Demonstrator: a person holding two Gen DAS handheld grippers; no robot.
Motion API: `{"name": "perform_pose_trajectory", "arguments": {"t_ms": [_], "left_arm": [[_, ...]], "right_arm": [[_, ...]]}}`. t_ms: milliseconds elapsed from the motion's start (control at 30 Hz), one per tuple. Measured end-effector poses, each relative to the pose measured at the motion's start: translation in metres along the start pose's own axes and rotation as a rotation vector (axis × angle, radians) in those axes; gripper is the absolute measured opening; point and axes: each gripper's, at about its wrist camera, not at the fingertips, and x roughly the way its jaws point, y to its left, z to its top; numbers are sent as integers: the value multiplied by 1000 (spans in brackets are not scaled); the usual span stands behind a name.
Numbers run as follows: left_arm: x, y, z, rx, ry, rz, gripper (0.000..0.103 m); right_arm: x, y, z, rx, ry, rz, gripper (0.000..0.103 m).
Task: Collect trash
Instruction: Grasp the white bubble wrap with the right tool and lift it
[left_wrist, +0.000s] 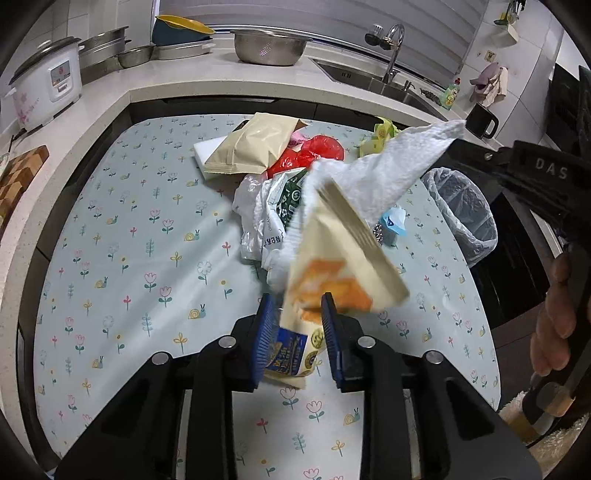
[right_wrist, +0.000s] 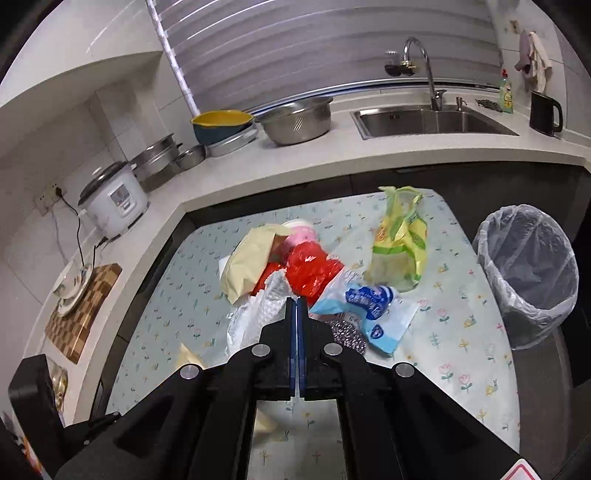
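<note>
1. The left gripper (left_wrist: 301, 321) is pinching the lower end of a cream snack wrapper (left_wrist: 332, 266) between its blue pads, jaws clamped on it; the wrapper is standing up off the table (left_wrist: 110, 221), its top blurred

2. The right gripper (right_wrist: 296, 301) is closing its jaws tight together on a corner of a white paper towel (left_wrist: 388, 166); in the left view the towel is hanging stretched from its tips, just above the pile and close to the wrapper

3. The rest of the trash is lying in a heap mid-table: a beige pouch (left_wrist: 251, 147), a red bag (left_wrist: 314, 151), a white plastic bag (left_wrist: 255, 221), a blue-white packet (right_wrist: 373, 306) and, a little apart, a yellow-green bag (right_wrist: 402, 236)

4. The bin (right_wrist: 528, 273), lined with clear plastic, is standing off the table's right edge, near the right gripper (it looks empty, though I cannot see its bottom)

5. Step in hand, as I judge it: both grippers are lifting a piece clear, each loaded, neither yet over the bin

6. Next move, I reckon: the right one is needing to swing the towel over the bin rim before letting go, since a limp sheet could drape on the rim; the left one then has to cross the whole table with the wrapper, keeping clear of the towel
</note>
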Motion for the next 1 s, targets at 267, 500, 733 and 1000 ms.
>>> {"name": "perform_pose_trajectory", "arguments": {"t_ms": [267,500,733,1000], "left_arm": [[8,-14,-8,18,46,-36,42],[39,-19,-30,-26,129,-39,73],[78,-4,-35,-144,203,-15,72],[81,-26,-32,-55,208,-17,29]], "right_arm": [[-36,-41,-6,66,-51,-78,1],[-28,-81,-55,154,68,-110,1],[-21,-96,-85,168,135,-118,1],[-14,-111,-93,208,160,-133,13]]}}
